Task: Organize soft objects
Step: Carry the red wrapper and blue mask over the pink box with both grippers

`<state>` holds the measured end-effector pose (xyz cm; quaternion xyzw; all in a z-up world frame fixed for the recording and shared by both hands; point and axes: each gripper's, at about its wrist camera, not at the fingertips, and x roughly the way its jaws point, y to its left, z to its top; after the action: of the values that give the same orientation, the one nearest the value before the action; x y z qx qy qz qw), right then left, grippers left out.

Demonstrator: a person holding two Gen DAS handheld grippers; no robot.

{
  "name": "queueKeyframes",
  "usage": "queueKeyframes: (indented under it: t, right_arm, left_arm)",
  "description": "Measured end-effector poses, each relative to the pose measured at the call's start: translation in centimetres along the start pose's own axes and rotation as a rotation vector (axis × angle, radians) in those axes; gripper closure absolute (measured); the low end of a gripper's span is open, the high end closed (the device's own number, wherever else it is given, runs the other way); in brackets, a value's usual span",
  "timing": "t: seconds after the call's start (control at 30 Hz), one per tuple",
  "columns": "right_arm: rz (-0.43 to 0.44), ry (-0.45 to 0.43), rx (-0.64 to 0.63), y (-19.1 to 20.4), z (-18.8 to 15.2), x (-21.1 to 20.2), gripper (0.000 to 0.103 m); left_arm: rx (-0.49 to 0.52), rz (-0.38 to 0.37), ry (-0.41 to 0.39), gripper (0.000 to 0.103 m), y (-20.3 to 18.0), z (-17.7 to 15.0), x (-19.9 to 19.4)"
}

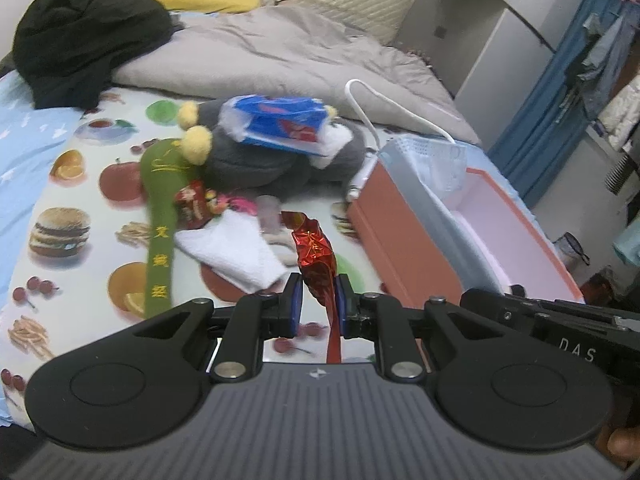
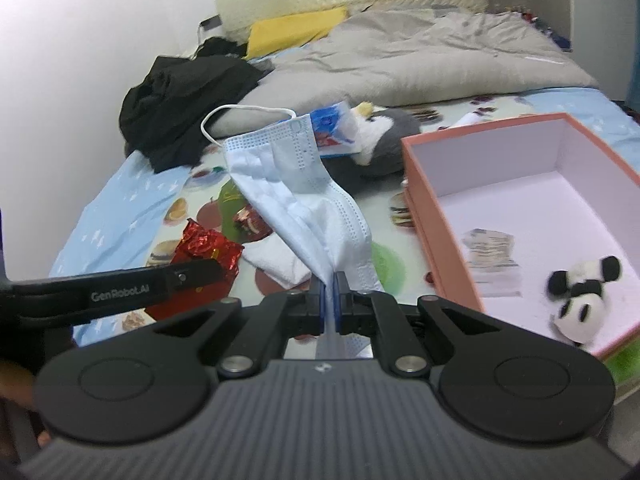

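Blue mask [image 2: 304,196] pinched in right tool [image 2: 329,296]

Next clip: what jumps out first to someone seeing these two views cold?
Each gripper holds something up over the fruit-print bedsheet: the right gripper is shut on a pale blue face mask, and the left gripper pinches a crinkled red foil wrapper. To the right sits an open pink box with a small panda plush inside. Behind, a grey penguin plush lies under a blue-and-white packet.
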<state>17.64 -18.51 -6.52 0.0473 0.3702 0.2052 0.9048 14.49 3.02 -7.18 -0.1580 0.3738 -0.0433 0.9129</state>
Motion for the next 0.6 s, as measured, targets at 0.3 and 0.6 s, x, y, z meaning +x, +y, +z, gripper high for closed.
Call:
queueKeyframes:
  t: [0.3, 0.6]
  right_arm:
    - [-0.069, -0.035, 0.063, -2.6, -1.1, -4.2, 0.095]
    - [-0.146, -0.066, 0.128, -5.4, -2.2, -7.5, 0.095]
  left_arm:
    - [0.064, -0.086, 0.001, 0.083, -4.5, -0.3, -0.3]
    - [0.141, -0.183, 0.02, 0.083, -9.5, -0.7, 0.1]
